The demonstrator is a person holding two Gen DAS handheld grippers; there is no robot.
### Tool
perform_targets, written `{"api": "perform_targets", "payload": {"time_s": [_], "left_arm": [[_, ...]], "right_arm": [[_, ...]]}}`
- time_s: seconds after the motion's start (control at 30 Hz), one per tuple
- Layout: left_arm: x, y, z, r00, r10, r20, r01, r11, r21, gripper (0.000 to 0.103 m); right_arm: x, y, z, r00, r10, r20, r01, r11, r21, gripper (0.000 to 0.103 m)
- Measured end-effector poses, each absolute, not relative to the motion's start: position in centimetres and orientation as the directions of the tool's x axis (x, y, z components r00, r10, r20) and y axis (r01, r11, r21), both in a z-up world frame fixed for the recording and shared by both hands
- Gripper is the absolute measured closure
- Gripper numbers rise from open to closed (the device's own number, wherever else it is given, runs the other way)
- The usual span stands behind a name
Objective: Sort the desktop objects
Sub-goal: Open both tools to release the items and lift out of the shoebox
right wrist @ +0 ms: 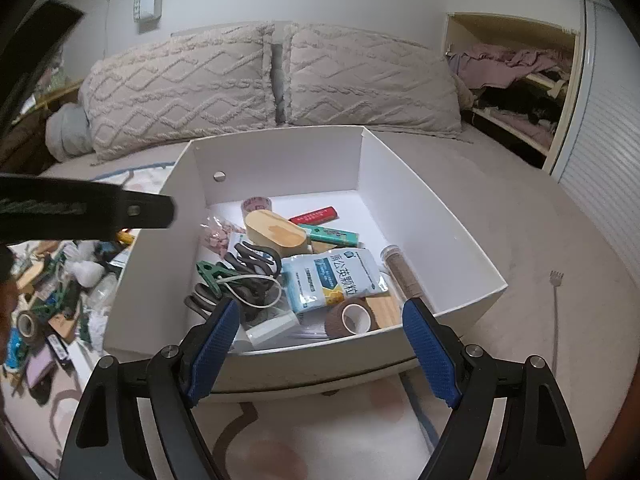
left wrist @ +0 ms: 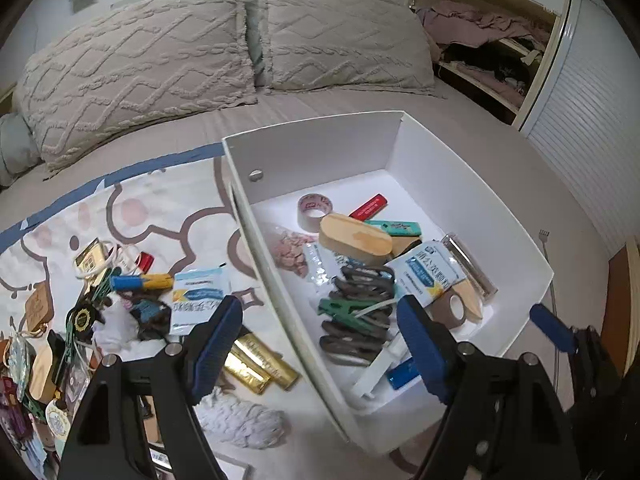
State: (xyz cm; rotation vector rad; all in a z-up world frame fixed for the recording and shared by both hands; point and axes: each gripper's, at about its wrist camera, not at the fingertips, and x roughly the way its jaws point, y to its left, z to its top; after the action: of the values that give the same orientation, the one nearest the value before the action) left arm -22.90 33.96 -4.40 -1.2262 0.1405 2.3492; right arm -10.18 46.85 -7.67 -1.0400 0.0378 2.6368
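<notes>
My white box [right wrist: 440,216] sits on the bed and holds a wooden oval case [right wrist: 276,234], a blue-and-white sachet [right wrist: 332,278], a green clip [right wrist: 212,274], a brown tape roll [right wrist: 352,316] and a clear tube [right wrist: 404,270]. Left of the box, more clutter lies loose, with gold bars [left wrist: 260,362] among it. My left tongs [left wrist: 320,344] and right tongs [right wrist: 320,340] both hang released, gripping nothing.
</notes>
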Motion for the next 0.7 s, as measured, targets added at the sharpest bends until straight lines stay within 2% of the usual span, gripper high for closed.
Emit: {"api": "perform_targets", "payload": {"time_s": [0.1, 0.2, 0.6, 0.7], "left_arm": [[-22.4, 32.9, -4.8, -0.492, 0.366, -0.790, -0.462, -0.879, -0.120, 0.023], [-22.1, 32.0, -5.1, -0.500, 0.364, -0.785, -0.458, -0.881, -0.116, 0.016], [-19.4, 28.1, -5.4, -0.567, 0.349, -0.746, -0.468, -0.882, -0.057, 0.014], [-18.2, 26.8, -5.5, -0.590, 0.347, -0.729, -0.473, -0.880, -0.036, 0.014]], "right_arm": [[-10.3, 46.7, -7.8, -0.683, 0.289, -0.671, -0.295, -0.949, -0.108, 0.019], [-10.4, 46.7, -7.9, -0.679, 0.298, -0.671, -0.298, -0.947, -0.118, 0.019], [-10.9, 46.2, -8.0, -0.649, 0.335, -0.683, -0.311, -0.936, -0.164, 0.019], [-11.4, 46.6, -7.9, -0.609, 0.357, -0.709, -0.333, -0.926, -0.181, 0.007]]}}
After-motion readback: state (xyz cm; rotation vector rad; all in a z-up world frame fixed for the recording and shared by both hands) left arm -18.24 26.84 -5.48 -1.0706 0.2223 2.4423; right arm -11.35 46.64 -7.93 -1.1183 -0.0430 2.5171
